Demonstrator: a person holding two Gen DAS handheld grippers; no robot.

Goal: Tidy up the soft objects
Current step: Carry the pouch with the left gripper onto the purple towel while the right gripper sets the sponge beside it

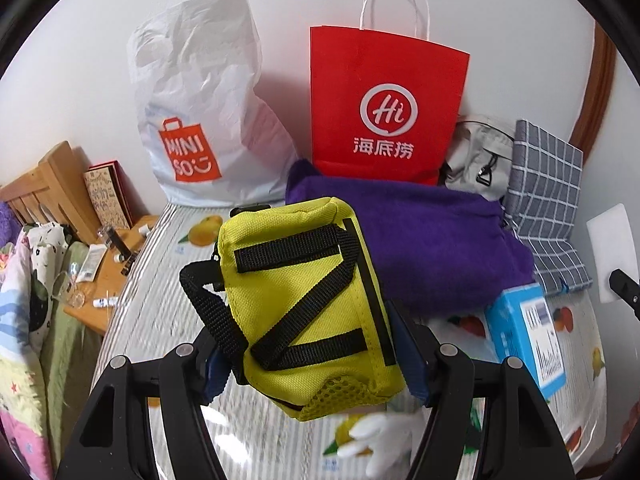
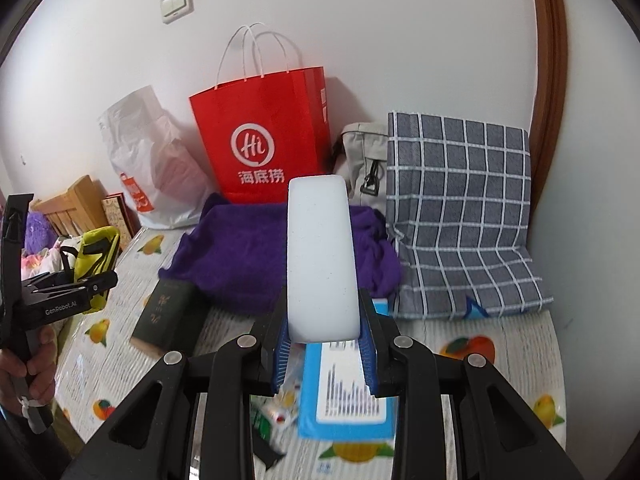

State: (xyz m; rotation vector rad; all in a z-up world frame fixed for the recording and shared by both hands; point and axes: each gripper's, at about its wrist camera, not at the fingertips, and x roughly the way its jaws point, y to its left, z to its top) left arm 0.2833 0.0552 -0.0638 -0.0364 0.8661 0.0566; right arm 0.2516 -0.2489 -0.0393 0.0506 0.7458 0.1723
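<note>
The yellow pouch (image 1: 308, 304) with black straps was squeezed between the two blue pads of the left gripper (image 1: 316, 356), held up in the air over the table (image 1: 160, 304) with the fruit-print cover. The jaws stood partly open, just as wide as the pouch. The white foam block (image 2: 321, 256) was pinched at its low end by the right gripper (image 2: 326, 354), and it stuck up and away from the jaws, which were close together around it. Under the block lay a blue box (image 2: 344, 400) with a white label, flat on the table. Behind both held things a purple towel (image 1: 420, 240) lay in a heap near the table's back edge. A red paper bag (image 1: 384, 104) stood at the back edge against the wall, with a white plastic bag (image 1: 200, 120) to its left (it had an orange shop sign on it). To the right of the towel a grey checked cloth (image 2: 460, 208) leaned up in the back right corner, and a grey bag (image 2: 364, 160) sat between it and the red paper bag. A dark book (image 2: 168, 312) lay on the table just in front of the towel.
</note>
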